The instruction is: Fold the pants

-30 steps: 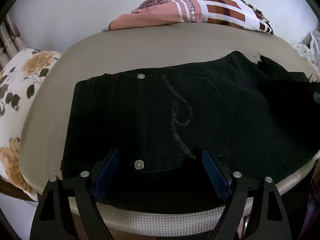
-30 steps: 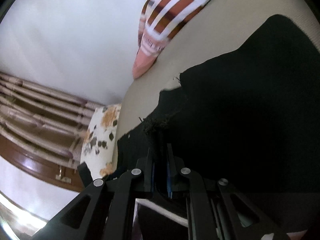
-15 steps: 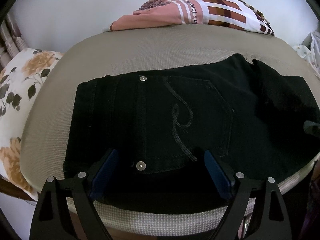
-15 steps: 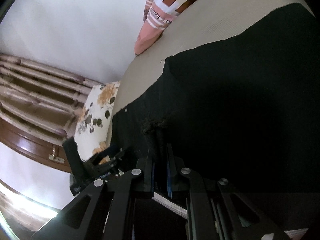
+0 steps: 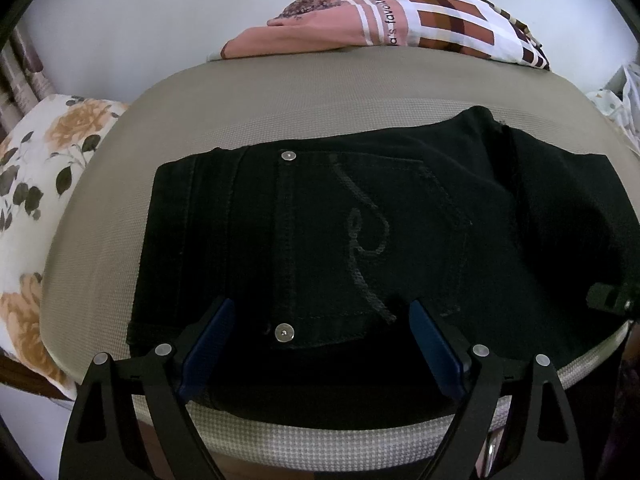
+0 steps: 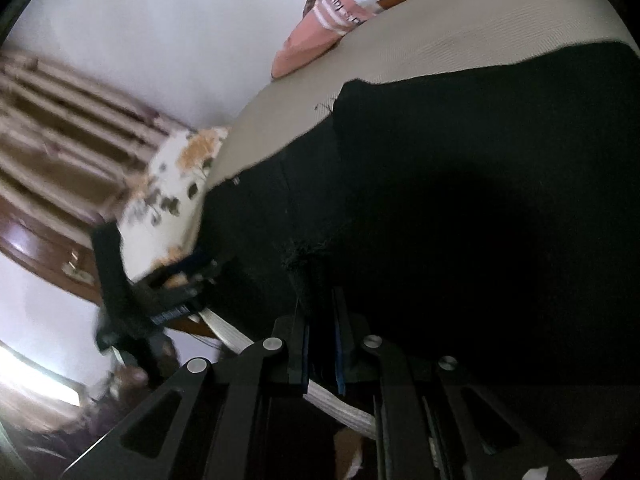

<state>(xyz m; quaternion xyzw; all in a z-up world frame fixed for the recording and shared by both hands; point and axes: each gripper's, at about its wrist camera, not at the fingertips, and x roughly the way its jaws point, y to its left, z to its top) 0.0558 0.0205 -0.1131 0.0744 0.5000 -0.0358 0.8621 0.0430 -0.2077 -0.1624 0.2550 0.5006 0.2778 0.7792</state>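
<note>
Black pants (image 5: 360, 240) lie flat on a beige cushioned surface (image 5: 280, 100), back pocket with curled stitching facing up. My left gripper (image 5: 320, 320) is open, its blue pads (image 5: 208, 332) wide apart over the near waistband edge, holding nothing. My right gripper (image 6: 320, 300) is shut on a frayed black edge of the pants (image 6: 480, 200) and holds that fold low over the garment. The right gripper's body shows in the left wrist view (image 5: 612, 300) at the right edge. The left gripper shows in the right wrist view (image 6: 160, 292), blurred.
A pink and brown checked cloth (image 5: 400, 16) lies at the far edge of the cushion. A floral pillow (image 5: 32, 184) sits at the left. A white wall stands behind. Wooden furniture (image 6: 52, 152) is at the left in the right wrist view.
My right gripper has carried the pant leg leftward and down over the garment, so the folded layer now lies flatter. The left gripper has stayed open in place.
</note>
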